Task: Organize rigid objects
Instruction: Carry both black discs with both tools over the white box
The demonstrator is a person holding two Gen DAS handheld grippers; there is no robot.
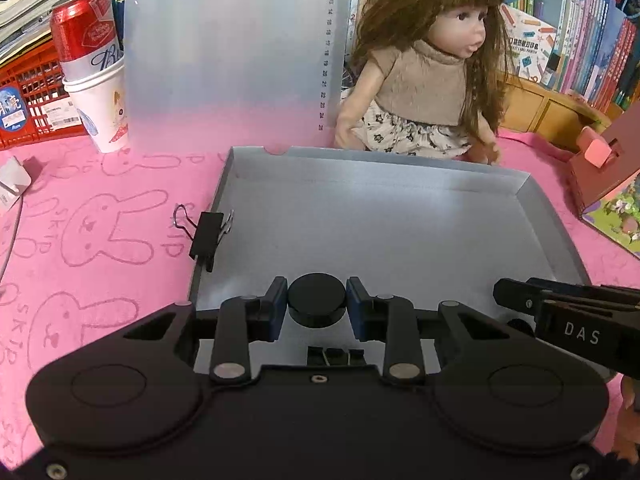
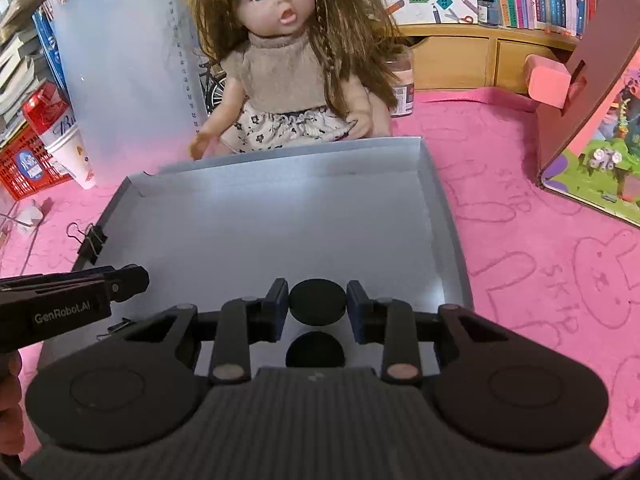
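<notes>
Both hands are carrying black discs over the grey tray. The left gripper is pinching one disc between narrow jaws, and the right gripper is holding its own disc the same way. Another disc is already lying in the tray (just under the right one). Next, I'd guess, comes lowering and releasing them near it. They look flat, round and matte.

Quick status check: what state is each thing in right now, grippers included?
Left gripper: jaws shut on a black disc.
Right gripper: jaws shut on another black disc.
Grey tray: open.
Binder clip: clamped on tray's rim.
Doll: sitting upright.
Red can: standing in paper cup.
</notes>
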